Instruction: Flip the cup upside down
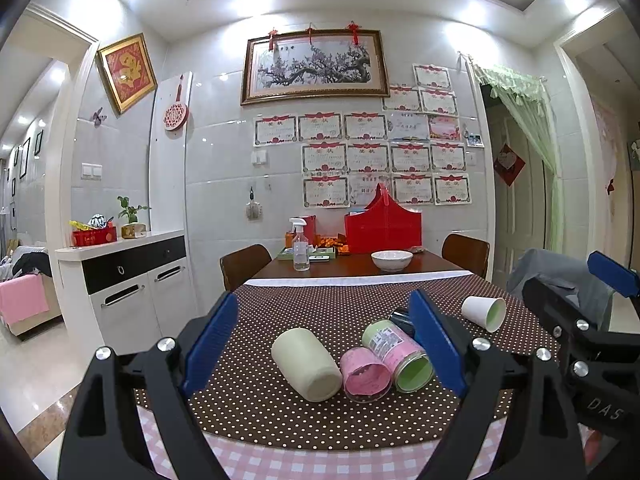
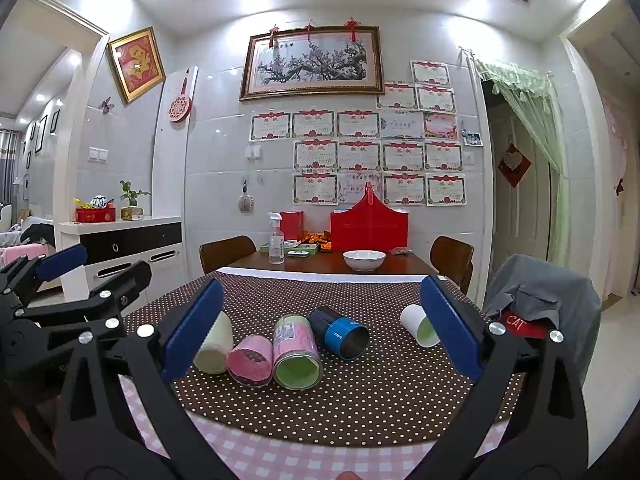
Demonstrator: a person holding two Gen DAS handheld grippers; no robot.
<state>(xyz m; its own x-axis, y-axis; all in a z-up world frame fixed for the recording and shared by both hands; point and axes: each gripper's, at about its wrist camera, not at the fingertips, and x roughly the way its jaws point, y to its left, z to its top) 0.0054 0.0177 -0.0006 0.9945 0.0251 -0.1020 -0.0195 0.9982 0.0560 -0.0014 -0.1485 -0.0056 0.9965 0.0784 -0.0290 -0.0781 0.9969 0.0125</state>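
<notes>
Several cups lie on their sides on the brown dotted cloth [image 2: 360, 400]: a cream cup [image 1: 306, 364] [image 2: 216, 346], a pink cup [image 1: 366, 374] [image 2: 250, 362], a pink-and-green cup [image 1: 398, 354] [image 2: 296, 352], a blue cup [image 2: 340, 332] and a white paper cup [image 1: 484, 312] [image 2: 420, 330]. My left gripper [image 1: 324, 344] is open and empty, raised before the cream and pink cups. My right gripper [image 2: 320, 332] is open and empty, raised in front of the row of cups.
Farther back on the table stand a white bowl [image 2: 364, 260], a spray bottle [image 2: 276, 240] and a red basket [image 2: 368, 226]. Chairs flank the table; one at right carries grey clothing [image 2: 540, 292]. A pink checked cloth [image 2: 280, 460] covers the near edge.
</notes>
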